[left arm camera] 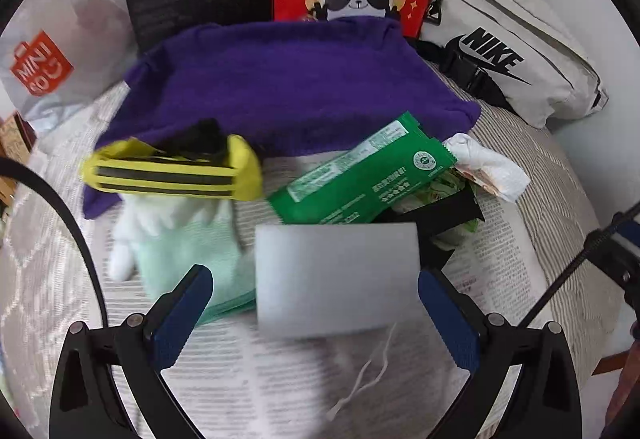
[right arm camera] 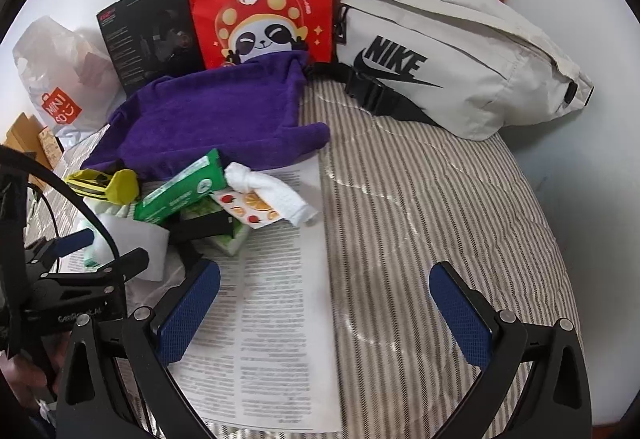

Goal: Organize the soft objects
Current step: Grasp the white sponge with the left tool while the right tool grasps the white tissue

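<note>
white sponge (left arm camera: 336, 279): flat rectangular, blurred | left tongs (left arm camera: 316, 315): wide, astride it | right tongs (right arm camera: 324, 303): wide, empty

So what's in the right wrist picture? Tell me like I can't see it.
The open right gripper hovers over a printed paper sheet on a striped quilt, holding nothing. Behind lie a purple towel, a green packet, a white rolled cloth, and a white Nike bag.
</note>
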A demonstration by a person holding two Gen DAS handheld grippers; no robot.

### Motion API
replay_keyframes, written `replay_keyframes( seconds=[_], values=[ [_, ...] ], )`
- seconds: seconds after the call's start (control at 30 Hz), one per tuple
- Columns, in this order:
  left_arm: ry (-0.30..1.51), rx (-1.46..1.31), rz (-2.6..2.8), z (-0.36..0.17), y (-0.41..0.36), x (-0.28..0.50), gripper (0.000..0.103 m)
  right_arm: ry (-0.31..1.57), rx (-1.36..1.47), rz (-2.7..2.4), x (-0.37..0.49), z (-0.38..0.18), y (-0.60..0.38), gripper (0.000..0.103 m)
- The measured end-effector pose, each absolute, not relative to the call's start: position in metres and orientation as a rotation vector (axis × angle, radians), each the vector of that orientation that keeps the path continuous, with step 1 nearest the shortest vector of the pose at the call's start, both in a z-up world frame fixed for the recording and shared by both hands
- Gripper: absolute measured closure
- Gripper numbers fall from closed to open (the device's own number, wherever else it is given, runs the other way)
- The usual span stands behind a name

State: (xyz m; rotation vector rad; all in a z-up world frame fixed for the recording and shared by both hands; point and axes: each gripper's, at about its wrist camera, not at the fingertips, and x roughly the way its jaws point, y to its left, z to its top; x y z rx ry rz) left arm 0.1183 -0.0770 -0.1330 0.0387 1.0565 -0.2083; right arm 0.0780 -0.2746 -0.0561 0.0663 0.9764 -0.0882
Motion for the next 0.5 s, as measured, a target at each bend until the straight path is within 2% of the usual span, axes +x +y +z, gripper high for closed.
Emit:
replay_keyframes(
  seconds=[0.13,0.4,0.5],
  values=[
    [1.098,-0.004,-0.226,-0.150,-0.083,0.127,0.000,0.994,0.088,-0.093,0.084,-0.065,-0.286,0.000],
    [1.090,0.081,-0.176,-0.154,-0.085,0.126,0.000,1.017,0.091,-0.095,0.089,-0.073,-0.284,0.000],
    [1.055,0.051,-0.200,-0.146,-0.080,0.121,0.005,1.018,0.086,-0.093,0.088,-0.072,-0.281,0.000]
  ],
)
